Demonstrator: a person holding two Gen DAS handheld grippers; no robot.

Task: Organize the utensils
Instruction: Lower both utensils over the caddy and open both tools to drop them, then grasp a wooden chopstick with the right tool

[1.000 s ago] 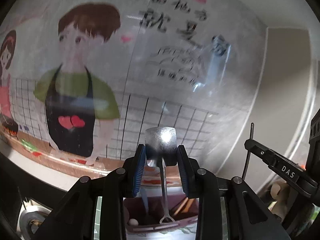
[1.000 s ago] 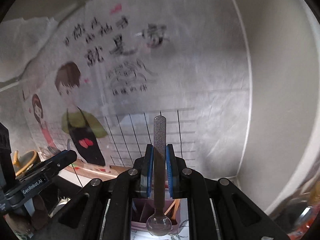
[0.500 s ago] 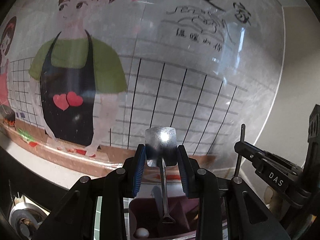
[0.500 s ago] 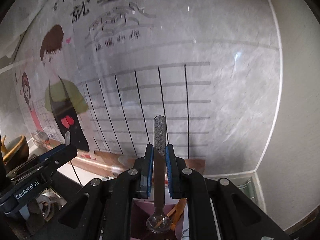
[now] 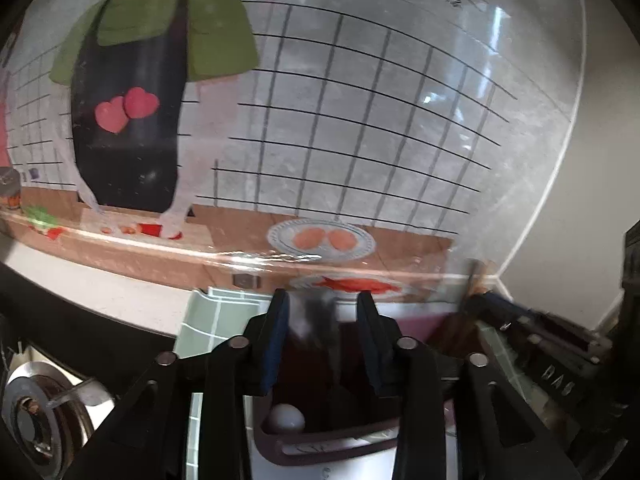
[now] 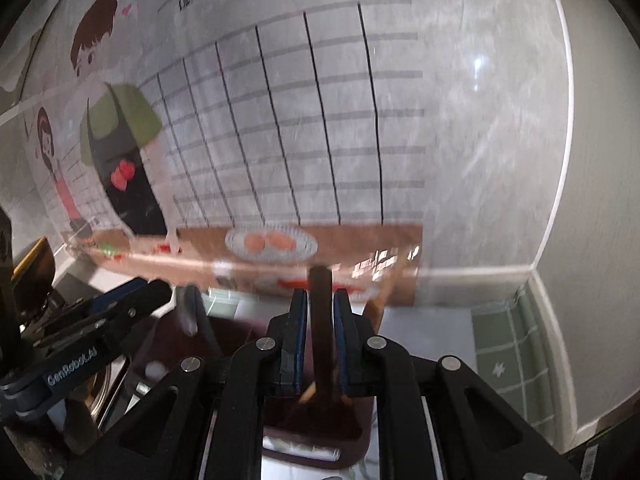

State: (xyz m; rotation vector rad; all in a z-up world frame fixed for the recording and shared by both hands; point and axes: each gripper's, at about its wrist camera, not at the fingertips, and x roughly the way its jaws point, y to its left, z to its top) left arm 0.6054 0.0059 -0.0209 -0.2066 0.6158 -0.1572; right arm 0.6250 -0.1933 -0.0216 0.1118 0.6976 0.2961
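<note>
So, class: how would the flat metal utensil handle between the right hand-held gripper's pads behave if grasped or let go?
The metal utensil handle looks stiff. Smooth, so probably slippery; as the right hand-held gripper opens, it would likely drop into the dark-rimmed holder.

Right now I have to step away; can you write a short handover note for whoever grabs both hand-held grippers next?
Left hand-held gripper: jaws opening, pads clear of the blurred metal utensil between them, above the maroon holder.
Right hand-held gripper: jaws opening around a flat metal handle that points down into the holder; contact unclear.
Done: both utensils brought over the holder.
Left: finish both releases, confirm they stand inside, withdraw.
</note>
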